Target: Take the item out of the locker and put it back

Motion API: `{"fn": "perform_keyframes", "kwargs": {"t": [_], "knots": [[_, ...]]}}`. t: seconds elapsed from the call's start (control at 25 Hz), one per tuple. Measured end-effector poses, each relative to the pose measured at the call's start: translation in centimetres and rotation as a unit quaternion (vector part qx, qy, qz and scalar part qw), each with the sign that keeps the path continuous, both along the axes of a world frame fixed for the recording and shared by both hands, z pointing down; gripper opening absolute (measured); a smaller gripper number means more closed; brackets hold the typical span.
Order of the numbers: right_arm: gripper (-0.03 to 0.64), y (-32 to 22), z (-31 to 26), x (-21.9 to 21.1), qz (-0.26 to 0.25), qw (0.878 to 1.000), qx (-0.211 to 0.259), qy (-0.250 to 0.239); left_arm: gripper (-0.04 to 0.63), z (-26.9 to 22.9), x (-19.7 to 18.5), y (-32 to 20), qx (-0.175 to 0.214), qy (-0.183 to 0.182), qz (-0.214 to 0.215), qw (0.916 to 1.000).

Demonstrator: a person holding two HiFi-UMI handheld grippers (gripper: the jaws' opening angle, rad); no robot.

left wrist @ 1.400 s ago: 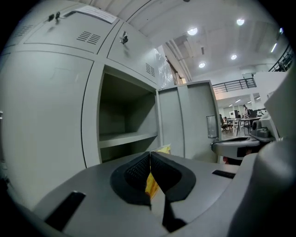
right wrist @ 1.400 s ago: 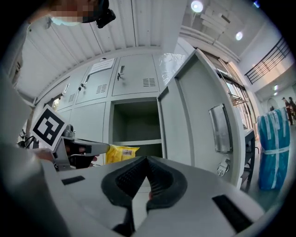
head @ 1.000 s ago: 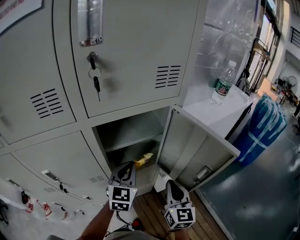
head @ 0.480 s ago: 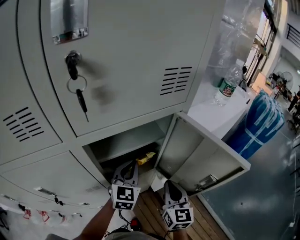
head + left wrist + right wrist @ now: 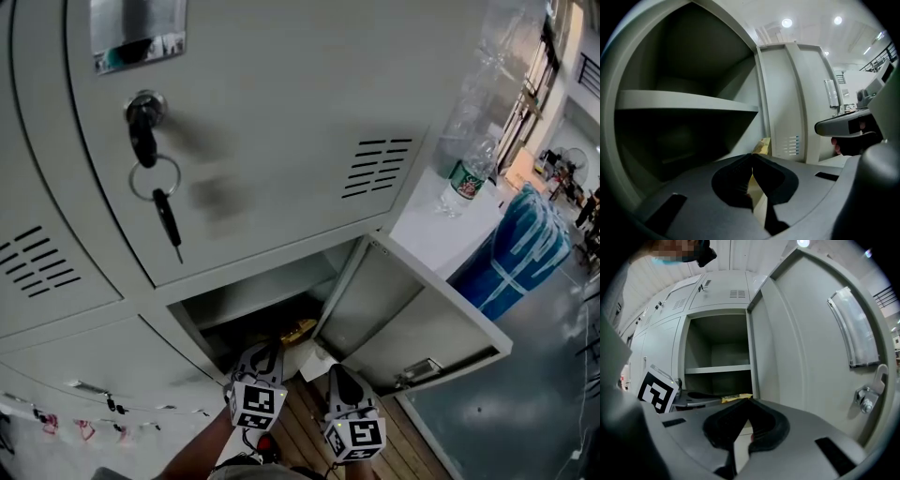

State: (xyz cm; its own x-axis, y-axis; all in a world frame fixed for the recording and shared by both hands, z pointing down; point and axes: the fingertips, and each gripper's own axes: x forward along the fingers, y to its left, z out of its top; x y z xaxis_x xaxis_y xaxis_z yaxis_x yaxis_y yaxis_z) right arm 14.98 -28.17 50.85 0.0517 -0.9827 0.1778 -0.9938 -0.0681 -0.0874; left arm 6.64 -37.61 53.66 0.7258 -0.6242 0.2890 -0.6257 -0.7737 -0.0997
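The lower locker [image 5: 253, 305] stands open, its door [image 5: 412, 319] swung out to the right. A yellow packet [image 5: 298, 330] lies on the locker floor near the front right corner; it also shows in the left gripper view [image 5: 761, 146] and the right gripper view [image 5: 736, 398]. My left gripper [image 5: 265, 352] is shut and empty, its tips at the locker mouth just short of the packet [image 5: 751, 154]. My right gripper [image 5: 339, 375] is also shut and empty, outside the locker beside the door [image 5: 749, 400].
A shelf [image 5: 684, 101] splits the locker, with the packet below it. Keys [image 5: 155, 178] hang from the lock of the door above. A water bottle [image 5: 466, 178] stands on the white top at right. A blue wrapped bundle [image 5: 516, 253] sits beyond. Wooden flooring [image 5: 300, 427] lies underneath.
The head view has dropped and closed in on the lockers. Both grippers have sunk, and the left one has come up to the open locker's mouth near the packet.
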Motion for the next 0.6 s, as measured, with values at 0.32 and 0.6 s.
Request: {"fn": "perform_keyframes", "kwargs": {"t": [0.32, 0.6], "knots": [[0.017, -0.1, 0.5, -0.9, -0.006, 1.000, -0.004, -0.005, 0.025, 3.6, -0.6, 0.5, -0.041, -0.015, -0.004, 0.9990], [0.017, 0.3, 0.8, -0.8, 0.000, 1.000, -0.010, -0.007, 0.025, 6.7, -0.9, 0.4, -0.064, -0.035, -0.010, 0.9972]]}}
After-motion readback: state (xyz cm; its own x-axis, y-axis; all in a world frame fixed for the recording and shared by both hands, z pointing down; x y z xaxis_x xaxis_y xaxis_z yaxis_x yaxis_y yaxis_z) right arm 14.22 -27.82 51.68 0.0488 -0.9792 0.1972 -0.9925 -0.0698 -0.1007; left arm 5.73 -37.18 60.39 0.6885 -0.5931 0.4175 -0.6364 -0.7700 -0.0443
